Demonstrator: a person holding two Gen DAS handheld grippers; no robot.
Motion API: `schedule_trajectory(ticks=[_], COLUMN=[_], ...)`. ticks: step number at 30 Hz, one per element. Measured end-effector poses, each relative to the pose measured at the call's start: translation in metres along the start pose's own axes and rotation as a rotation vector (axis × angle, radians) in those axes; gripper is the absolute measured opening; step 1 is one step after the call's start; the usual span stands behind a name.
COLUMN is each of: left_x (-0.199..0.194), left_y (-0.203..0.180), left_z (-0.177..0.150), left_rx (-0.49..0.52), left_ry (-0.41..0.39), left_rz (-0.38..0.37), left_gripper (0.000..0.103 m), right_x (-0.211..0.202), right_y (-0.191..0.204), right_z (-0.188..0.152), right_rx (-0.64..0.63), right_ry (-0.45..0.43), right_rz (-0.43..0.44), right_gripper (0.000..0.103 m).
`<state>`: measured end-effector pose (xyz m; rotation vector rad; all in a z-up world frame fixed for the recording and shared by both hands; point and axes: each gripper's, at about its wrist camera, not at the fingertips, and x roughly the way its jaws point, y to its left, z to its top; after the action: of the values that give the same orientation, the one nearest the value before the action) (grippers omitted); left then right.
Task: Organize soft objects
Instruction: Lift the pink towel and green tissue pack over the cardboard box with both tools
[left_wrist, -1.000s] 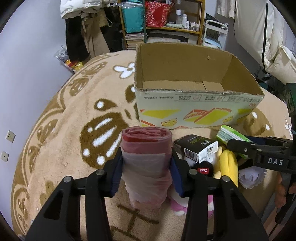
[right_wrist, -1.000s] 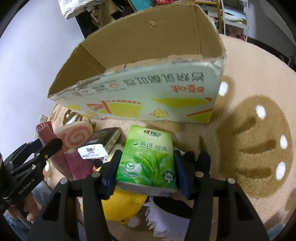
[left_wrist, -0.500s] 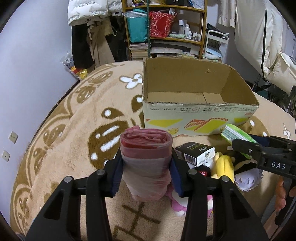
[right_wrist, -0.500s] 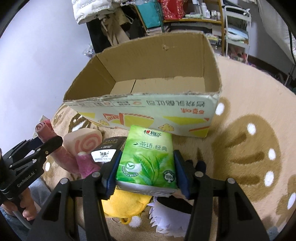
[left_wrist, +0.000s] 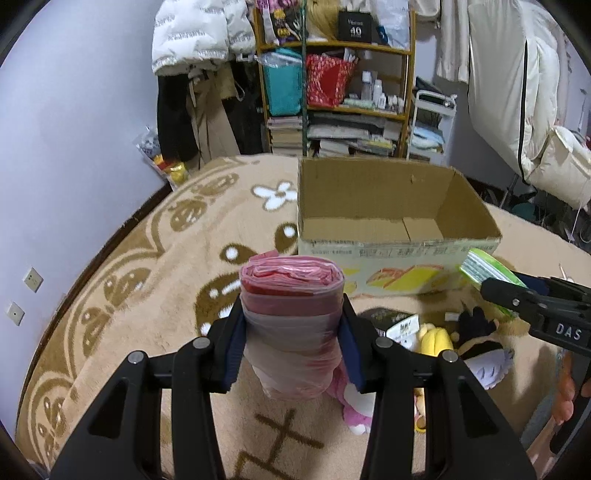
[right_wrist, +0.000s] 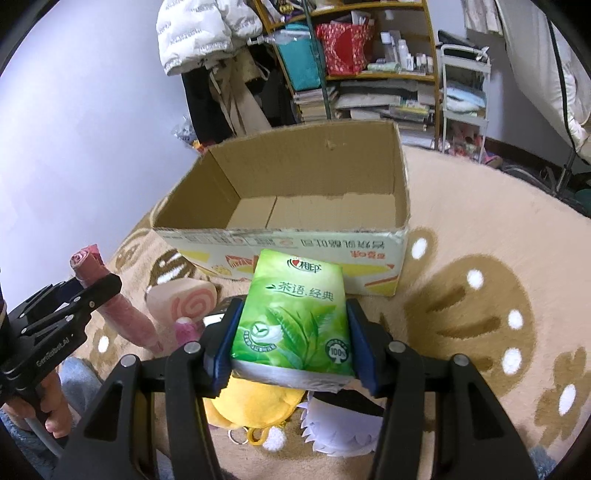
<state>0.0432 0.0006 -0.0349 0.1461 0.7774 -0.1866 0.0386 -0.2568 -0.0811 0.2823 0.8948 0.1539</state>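
L jaws (left_wrist: 291, 339) clamp crinkly pink bag roll (left_wrist: 291, 317) | R jaws (right_wrist: 291, 341) – clamp glossy green tissue pack (right_wrist: 295, 314) | box (right_wrist: 402, 206) – corrugated

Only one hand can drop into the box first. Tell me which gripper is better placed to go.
Probably the right gripper: its tissue pack sits directly before the cardboard box, whose open bottom lies straight ahead. The left gripper, jaws clamped on the pink bag roll, is off the box's left corner.
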Motion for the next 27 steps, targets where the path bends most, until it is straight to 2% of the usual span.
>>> schedule_trajectory(ticks=[8,12,18,21,27], left_x=[-0.043,-0.056,-0.062,-0.064,-0.061], left_y=[0.002,0.002,-0.003,-0.006,-0.015], left_z=[0.023,0.036,0.060,0.072,0.092], left_rx=[-0.016,-0.030,-0.010,0.004,0.022], left_ry=[-0.201,-0.245,-0.295,-0.321,-0.353], left_rz=[0.037,0.018,0.034,0.043,0.033], left_gripper=[0.043,0.043,0.043,0.043,0.043], right_x=[-0.041,-0.060,-0.086,-0.090,-0.083], right_y=[0.004,0.009,0.027,0.032,0.037], right_z=[0.006,0.013,0.023,0.030,0.047], right_rx=[-0.031,-0.063,-0.153,-0.175,-0.200], right_ry=[-0.157,-0.251,-0.416,-0.450,-0.465], right_rz=[-0.057,-0.096,-0.165,-0.168,-0.180], right_gripper=[0.057,0.057,0.057,0.057,0.057])
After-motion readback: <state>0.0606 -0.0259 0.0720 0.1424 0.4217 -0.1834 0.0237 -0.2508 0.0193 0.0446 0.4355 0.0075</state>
